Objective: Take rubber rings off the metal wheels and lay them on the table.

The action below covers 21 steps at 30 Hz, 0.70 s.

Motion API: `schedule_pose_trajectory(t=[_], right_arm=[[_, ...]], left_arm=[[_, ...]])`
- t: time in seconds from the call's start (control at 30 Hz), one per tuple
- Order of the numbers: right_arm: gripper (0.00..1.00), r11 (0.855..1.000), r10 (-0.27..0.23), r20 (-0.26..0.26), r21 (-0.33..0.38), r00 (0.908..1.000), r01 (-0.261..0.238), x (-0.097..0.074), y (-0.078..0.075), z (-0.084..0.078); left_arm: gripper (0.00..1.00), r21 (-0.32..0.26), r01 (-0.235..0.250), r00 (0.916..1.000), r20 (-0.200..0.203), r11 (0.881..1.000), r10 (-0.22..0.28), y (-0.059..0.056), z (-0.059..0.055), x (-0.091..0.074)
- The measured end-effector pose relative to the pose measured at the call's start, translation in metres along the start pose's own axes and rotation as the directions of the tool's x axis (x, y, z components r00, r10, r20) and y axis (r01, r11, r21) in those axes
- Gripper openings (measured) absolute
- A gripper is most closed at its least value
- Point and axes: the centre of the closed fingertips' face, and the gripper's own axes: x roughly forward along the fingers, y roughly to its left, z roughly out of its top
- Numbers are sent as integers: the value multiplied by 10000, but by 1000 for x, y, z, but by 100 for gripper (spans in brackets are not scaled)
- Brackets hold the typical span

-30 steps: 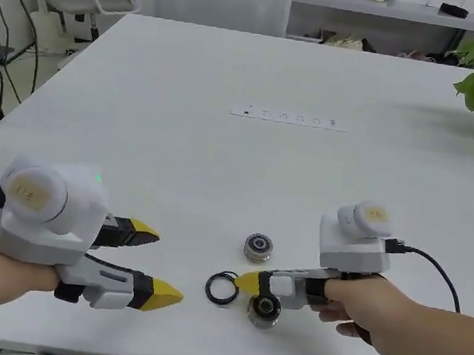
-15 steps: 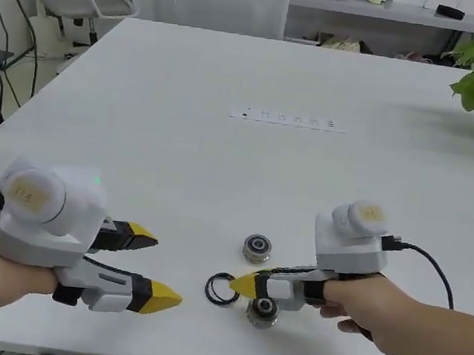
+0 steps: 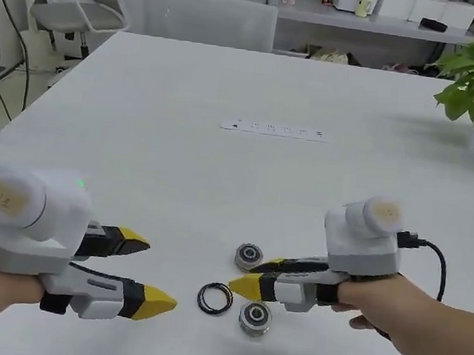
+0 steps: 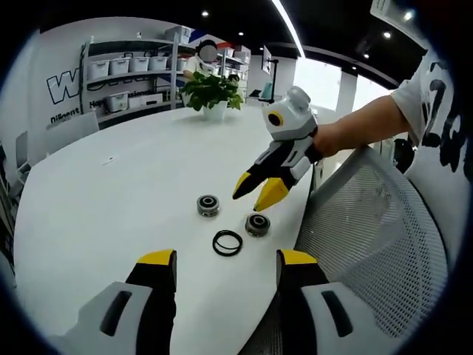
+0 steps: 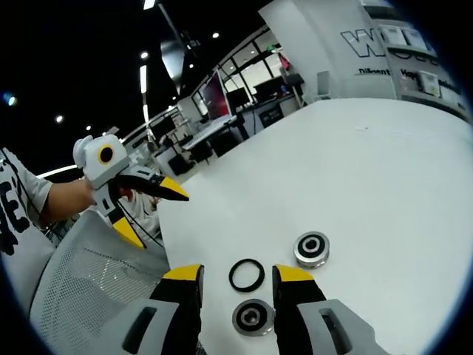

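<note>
Head view looks down on a broad white table [image 3: 227,102], bare across most of its top, with all the work gathered close to its near edge. The left gripper [image 3: 155,272], a white body with yellow-tipped black jaws, hangs over the near-left part of the table with its jaws spread and nothing between them. The right gripper [image 3: 255,276], of the same make, points in from the right with its jaws also apart and empty. Its own view shows them on either side of the nearer small round metal wheel [image 5: 253,316], not closed on it. That wheel [image 3: 255,316] lies flat, closest to the near edge. The second metal wheel [image 3: 248,256] lies just beyond it, toward the middle of the table. A thin black rubber ring [image 3: 215,298] lies flat and loose just to the left of the nearer wheel, apart from both wheels. Its outline looks doubled, so it may be two rings overlapping; I cannot tell. At least one ring seems to be off and laid down. Each wheel shows a dark band, but I cannot tell whether that is a ring left to pull, so the task looks partly done.
</note>
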Motion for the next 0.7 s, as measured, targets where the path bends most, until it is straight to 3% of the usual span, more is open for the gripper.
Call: schedule_pose_trajectory(t=[0.23, 0.37, 0.7], right_arm=[[45, 9928, -403, 208, -1124, 9990, 424, -26, 4, 6], [48, 9713, -742, 263, -2246, 9969, 782, -43, 7, 10], [62, 9345, -1601, 468, -3146, 9860, 1667, -79, 6, 5]], left_arm=[[53, -117, -124, 9994, 320, 9999, 128, -4, 9, -10], [55, -47, -216, 9987, 455, 9998, 218, -5, 14, -15], [59, 19, -389, 9963, 770, 9992, 386, -15, 21, -24]])
